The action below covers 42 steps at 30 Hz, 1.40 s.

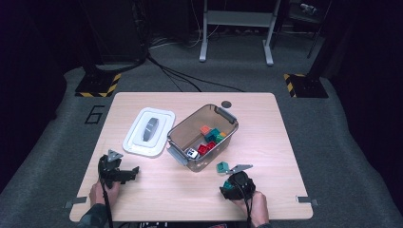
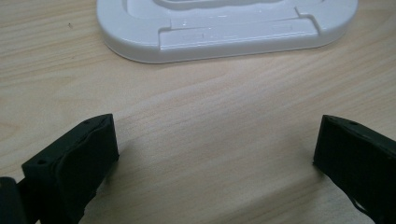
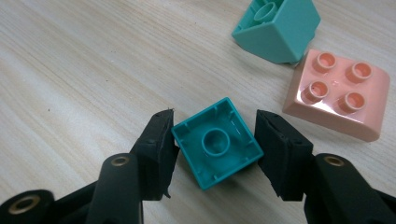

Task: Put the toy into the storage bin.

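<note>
My right gripper point(image 3: 215, 136) is shut on a teal brick point(image 3: 217, 143) that lies hollow side up, one jaw against each of two opposite sides, low over the wooden table point(image 1: 266, 142). Just beyond it lie a mint sloped brick point(image 3: 275, 28) and a pink four-stud brick point(image 3: 338, 93). In the high view the right gripper point(image 1: 233, 186) is near the front edge, in front of a clear bin point(image 1: 227, 115). The left gripper point(image 2: 215, 149) is open with nothing between its jaws, facing a white lid point(image 2: 224, 42). From above, the left gripper point(image 1: 124, 167) sits at the front left.
The clear bin holds several bricks, orange point(image 1: 205, 129), teal and red point(image 1: 204, 148), plus a small white toy point(image 1: 191, 153). The white lid point(image 1: 148, 131) lies flat left of the bin. A mint brick point(image 1: 222, 167) sits between the bin and my right gripper.
</note>
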Available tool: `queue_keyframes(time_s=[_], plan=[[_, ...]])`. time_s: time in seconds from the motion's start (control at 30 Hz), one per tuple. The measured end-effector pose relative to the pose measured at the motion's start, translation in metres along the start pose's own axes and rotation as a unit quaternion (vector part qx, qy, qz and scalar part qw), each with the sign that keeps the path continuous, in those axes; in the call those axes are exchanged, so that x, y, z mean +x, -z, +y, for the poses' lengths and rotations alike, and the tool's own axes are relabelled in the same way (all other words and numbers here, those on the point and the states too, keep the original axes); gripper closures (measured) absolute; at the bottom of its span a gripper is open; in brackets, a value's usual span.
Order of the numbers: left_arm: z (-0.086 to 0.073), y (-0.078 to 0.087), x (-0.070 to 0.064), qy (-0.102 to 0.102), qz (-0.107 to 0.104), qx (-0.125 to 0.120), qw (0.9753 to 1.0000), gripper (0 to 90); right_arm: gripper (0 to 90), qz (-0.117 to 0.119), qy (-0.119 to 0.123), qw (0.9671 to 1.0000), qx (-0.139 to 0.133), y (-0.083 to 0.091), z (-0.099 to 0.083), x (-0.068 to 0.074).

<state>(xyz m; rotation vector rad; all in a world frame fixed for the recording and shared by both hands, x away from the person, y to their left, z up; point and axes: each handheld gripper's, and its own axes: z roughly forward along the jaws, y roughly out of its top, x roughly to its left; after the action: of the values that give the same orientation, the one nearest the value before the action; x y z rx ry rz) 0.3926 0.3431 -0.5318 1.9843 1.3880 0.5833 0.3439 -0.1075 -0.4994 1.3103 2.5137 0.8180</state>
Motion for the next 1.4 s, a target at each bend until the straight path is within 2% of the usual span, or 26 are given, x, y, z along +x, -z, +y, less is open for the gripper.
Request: queue_keyframes(time_s=[0.13,0.17,0.2,0.23,0.3,0.47,0.53,0.67,0.83,1.03,1.2,1.4], plan=[[0.0,0.0,0.0,0.0,0.0,0.0,1.0,0.0,38.8,0.001,-0.001,1.0,-0.001,0.003,0.0,-0.002],[0.0,0.0,0.0,0.0,0.0,0.0,1.0,0.0,37.9,0.006,0.007,1.0,0.002,0.004,0.0,-0.003],[0.0,0.0,0.0,0.0,0.0,0.0,1.0,0.0,38.3,0.001,0.012,0.9999,0.004,0.004,0.0,-0.002],[0.0,0.0,0.0,0.0,0.0,0.0,1.0,0.0,40.0,0.006,0.019,0.9998,0.005,0.004,-0.001,-0.001],[0.0,0.0,0.0,0.0,0.0,0.0,1.0,0.0,46.2,-0.002,0.03,0.9995,0.009,0.003,-0.002,0.001],[0.0,0.0,0.0,0.0,0.0,0.0,1.0,0.0,50.7,-0.003,0.028,0.9996,0.004,0.001,-0.004,0.002],[0.0,0.0,0.0,0.0,0.0,0.0,1.0,0.0,58.5,0.0,0.029,0.9996,0.003,0.001,-0.004,0.002],[0.0,0.0,0.0,0.001,0.0,0.0,1.0,0.0,58.8,-0.003,0.028,0.9996,-0.002,0.002,-0.004,0.001],[0.0,0.0,0.0,0.0,0.0,0.0,1.0,0.0,59.0,0.007,0.014,0.9997,-0.017,0.008,-0.003,-0.002],[0.0,0.0,0.0,0.0,0.0,0.0,1.0,0.0,59.0,0.008,0.0,0.9993,-0.035,0.018,0.003,-0.008],[0.0,0.0,0.0,0.001,-0.001,0.0,1.0,0.0,59.0,0.005,-0.015,0.9985,-0.053,0.027,0.012,-0.014],[0.0,0.0,0.0,0.0,0.0,0.0,1.0,0.0,59.0,-0.006,-0.024,0.9977,-0.063,0.039,0.023,-0.025]])
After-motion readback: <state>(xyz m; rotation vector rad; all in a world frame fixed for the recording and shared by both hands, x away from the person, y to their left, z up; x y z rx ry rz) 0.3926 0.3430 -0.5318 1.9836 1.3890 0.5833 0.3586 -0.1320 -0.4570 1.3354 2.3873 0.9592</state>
